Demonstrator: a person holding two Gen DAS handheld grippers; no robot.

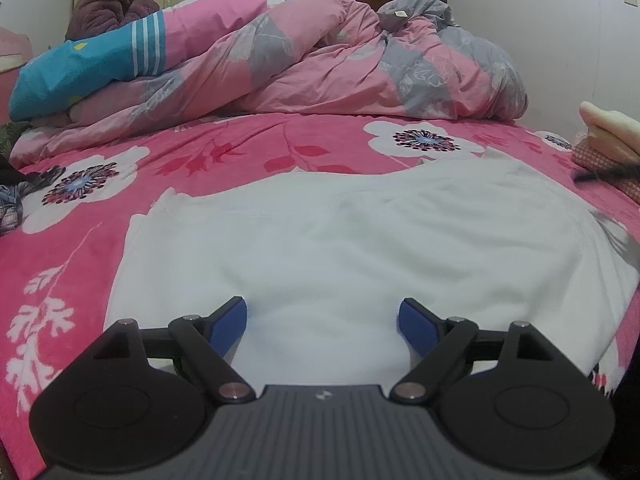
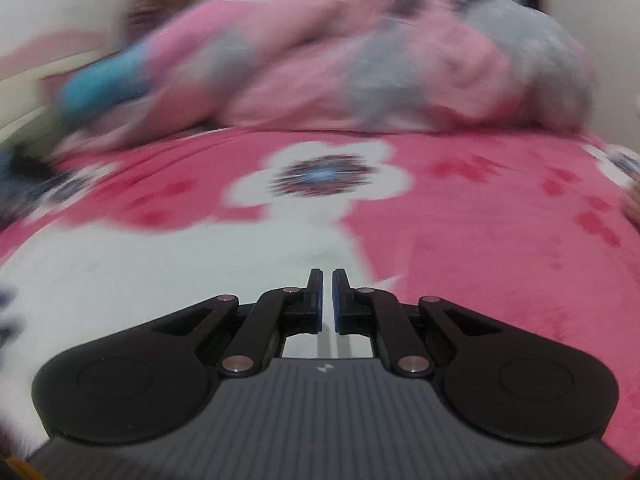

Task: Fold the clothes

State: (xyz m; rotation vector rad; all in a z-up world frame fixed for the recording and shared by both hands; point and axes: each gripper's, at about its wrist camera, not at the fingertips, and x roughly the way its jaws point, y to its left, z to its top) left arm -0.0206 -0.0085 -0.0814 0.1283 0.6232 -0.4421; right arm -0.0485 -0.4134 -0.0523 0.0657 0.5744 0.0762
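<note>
Left wrist view. Left gripper (image 1: 323, 312) at 6 o'clock, pointed forward toward 12 o'clock, held low and level over the white garment (image 1: 340, 248); blue-padded fingers (image 1: 228, 322) spread wide apart, nothing between them. White garment spread flat on the pink floral bedspread (image 1: 72, 256), filling the centre from 6 toward 3 o'clock, with a stitched hem visible toward 10 o'clock. Crumpled pink-and-grey duvet (image 1: 320, 60) heaped beyond at 12 o'clock; blue striped pillow (image 1: 88, 68) at 10 o'clock, resting against the duvet. Seated person (image 1: 116, 0) in a purple jacket at 11 o'clock, behind the pillow, one hand raised to the head. Folded pale cloth (image 1: 612, 132) at 3 o'clock on the bed's edge; dark clothing (image 1: 16, 196) at 9 o'clock.

Right wrist view, blurred by motion. Right gripper (image 2: 328, 300) at 6 o'clock, aimed toward 12 o'clock, low over the bed; fingers (image 2: 316, 300) drawn nearly together, only a thin slit between the pads, white fabric visible through it; whether cloth was pinched, not determinable. White garment (image 2: 160, 272) from 6 to 9 o'clock, under and beside the gripper. Pink floral bedspread (image 2: 500, 264) from 3 to 5 o'clock. Duvet (image 2: 380, 60) smeared across 12 o'clock.
</note>
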